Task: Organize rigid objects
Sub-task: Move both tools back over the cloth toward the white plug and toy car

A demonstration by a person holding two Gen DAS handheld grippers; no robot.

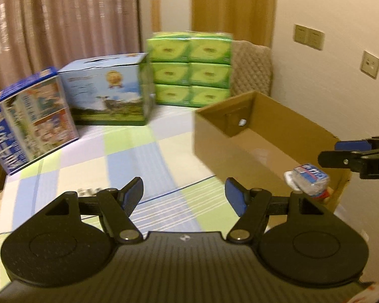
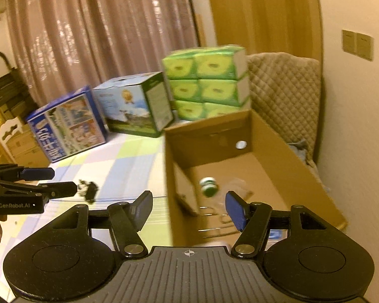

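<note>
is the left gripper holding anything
No, the left gripper stands open with only the checked sheet showing between its fingers.

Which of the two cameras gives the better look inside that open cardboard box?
The right wrist view: it looks down into the cardboard box, showing its floor and a green-capped bottle lying there. The left wrist view shows the box from the side, its floor mostly hidden behind the near wall.

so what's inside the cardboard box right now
Inside the cardboard box lies a clear bottle with a green cap. The right gripper, jaws opening and empty, covers the near floor.
</note>
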